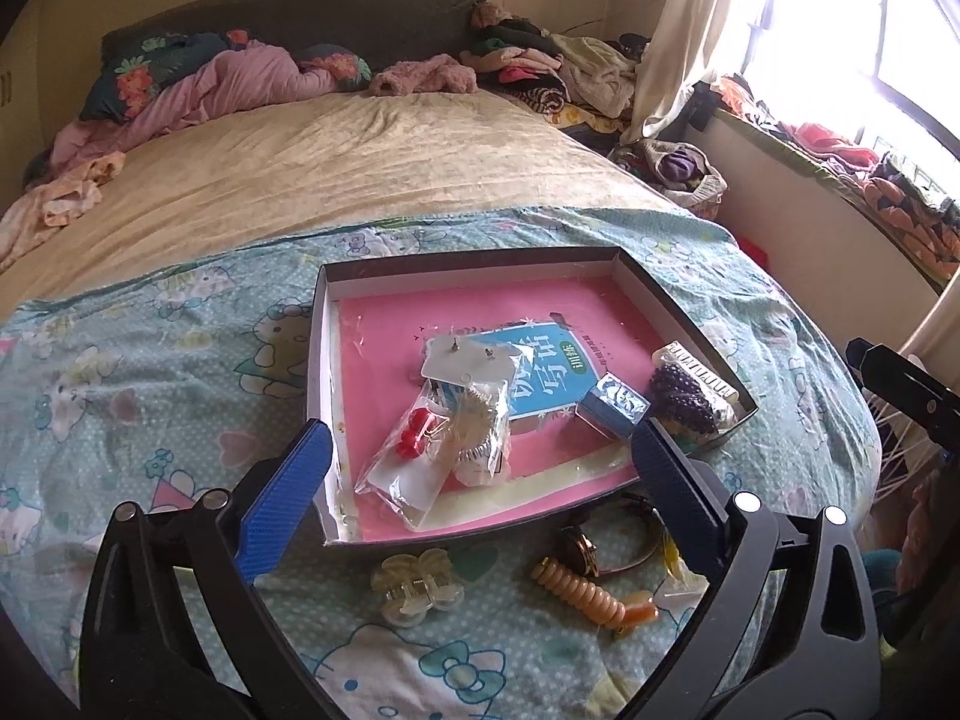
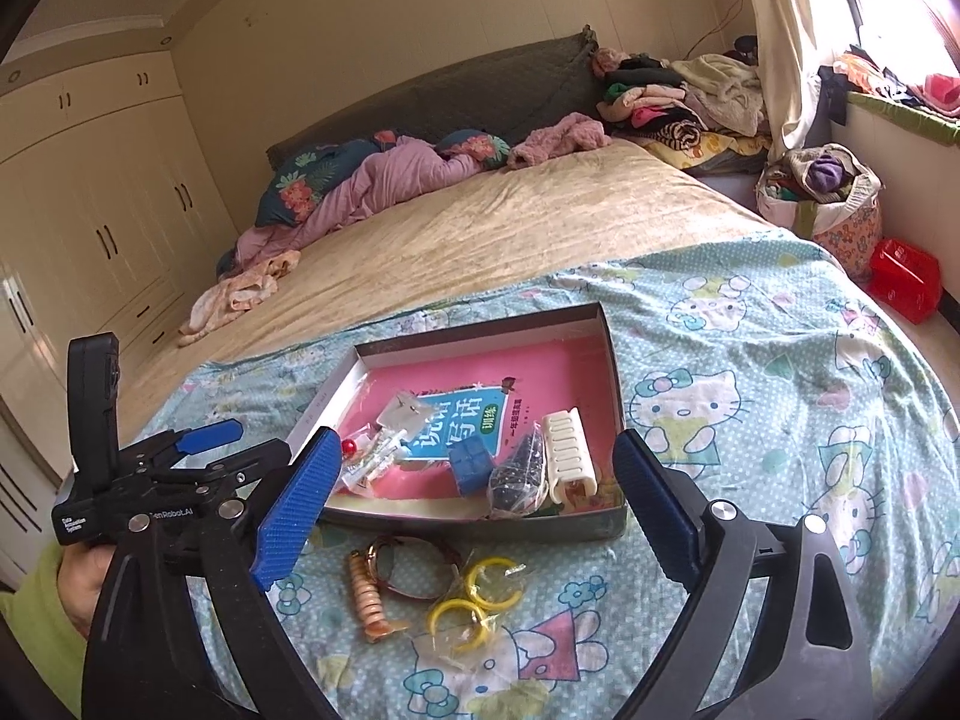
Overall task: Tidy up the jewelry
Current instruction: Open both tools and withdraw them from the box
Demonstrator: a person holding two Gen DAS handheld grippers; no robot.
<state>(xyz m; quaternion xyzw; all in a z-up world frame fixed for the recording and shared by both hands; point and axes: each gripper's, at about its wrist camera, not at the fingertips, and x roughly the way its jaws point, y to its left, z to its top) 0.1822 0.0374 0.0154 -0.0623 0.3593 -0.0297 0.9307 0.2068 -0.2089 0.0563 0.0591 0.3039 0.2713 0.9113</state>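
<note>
Jaws wide on both grippers, left gripper (image 1: pixel 474 492), right gripper (image 2: pixel 474 501); one box (image 2: pixel 612 360), two yellow hoops (image 2: pixel 477 603).

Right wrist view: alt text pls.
The open right gripper hovers over a shallow pink-lined cardboard box of jewelry packets on a Hello Kitty bedsheet. Yellow plastic hoop earrings lie outside the box; the left gripper is alongside.
</note>
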